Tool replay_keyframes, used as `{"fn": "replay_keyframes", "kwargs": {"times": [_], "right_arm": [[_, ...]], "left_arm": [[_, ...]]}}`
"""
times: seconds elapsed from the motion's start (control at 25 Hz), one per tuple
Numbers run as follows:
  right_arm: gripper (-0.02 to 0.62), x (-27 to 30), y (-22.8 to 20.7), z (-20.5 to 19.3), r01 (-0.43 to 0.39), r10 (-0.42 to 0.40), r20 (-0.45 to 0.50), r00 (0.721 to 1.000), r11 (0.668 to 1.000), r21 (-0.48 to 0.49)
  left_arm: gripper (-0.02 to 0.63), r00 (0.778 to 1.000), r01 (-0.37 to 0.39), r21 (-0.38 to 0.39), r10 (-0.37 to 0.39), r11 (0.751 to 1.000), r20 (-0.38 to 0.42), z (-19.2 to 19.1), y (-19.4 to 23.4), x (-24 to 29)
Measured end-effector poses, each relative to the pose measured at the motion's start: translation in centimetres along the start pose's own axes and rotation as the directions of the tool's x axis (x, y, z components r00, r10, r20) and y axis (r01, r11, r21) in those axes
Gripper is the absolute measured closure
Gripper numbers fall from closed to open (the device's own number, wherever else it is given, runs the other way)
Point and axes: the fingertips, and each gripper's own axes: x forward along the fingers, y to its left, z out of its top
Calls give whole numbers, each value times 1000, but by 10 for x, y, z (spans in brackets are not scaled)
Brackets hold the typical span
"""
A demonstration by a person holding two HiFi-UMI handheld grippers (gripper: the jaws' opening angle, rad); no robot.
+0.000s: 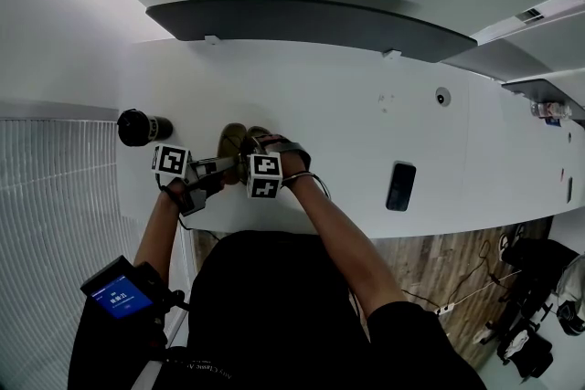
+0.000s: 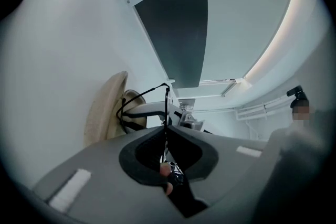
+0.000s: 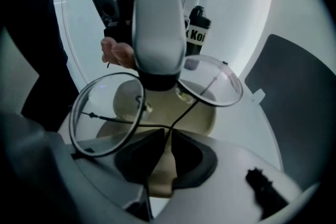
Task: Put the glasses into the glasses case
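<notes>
**Both grippers held the glasses over the open case**

A person stood at a white table (image 1: 347, 105) with a two-jaw gripper in each hand, the two brought close together near the table's front edge.

The glasses (image 3: 105, 113), with round clear lenses and a thin black wire frame, were held between the two tools. In the right gripper view, the left gripper (image 2: 167, 131) came in from above. Its dark jaws were clenched on the frame between the two lenses. The left gripper view showed the same grip, with the jaws all but together and a thin black wire running straight up through them.

The right gripper (image 3: 167, 134) pointed steeply down. Its jaw tips were drawn in on the black temple wires, which met just at the tips. The gap behind the tips showed only tan.

That tan belonged to the glasses case (image 1: 231, 143), which lay open on the table directly under the glasses. The lenses hung just above it. Whether the frame touched the case could not be told.

A black bottle (image 1: 142, 128) lay on the table to the left of the grippers. A dark phone (image 1: 400, 185) lay flat well off to the right.
</notes>
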Motion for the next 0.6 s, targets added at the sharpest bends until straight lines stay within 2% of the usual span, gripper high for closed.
{"fn": "replay_keyframes", "kwargs": {"times": [0.08,0.2,0.28,0.4,0.48,0.6], "right_arm": [[555,-8,3,6,-17,15,66,998,999,28],[557,-24,4,9,24,-24,143,989,1000,0],[555,-31,6,5,66,-61,146,987,997,-33],[555,-41,5,-6,135,-130,136,982,991,-27],[555,-54,1,-13,197,-201,149,968,979,46],[555,-73,-6,-20,263,-302,172,938,941,215]], "left_arm": [[583,998,-54,46,54,997,-10,5,9,-1],[584,978,-179,161,194,971,-81,4,35,-3],[584,965,-218,173,239,960,-111,-1,46,0],[584,958,-234,162,256,959,-132,-5,51,10],[584,952,-240,160,264,958,-153,-9,53,19],[583,944,-246,160,274,956,-184,-10,57,29]]}}
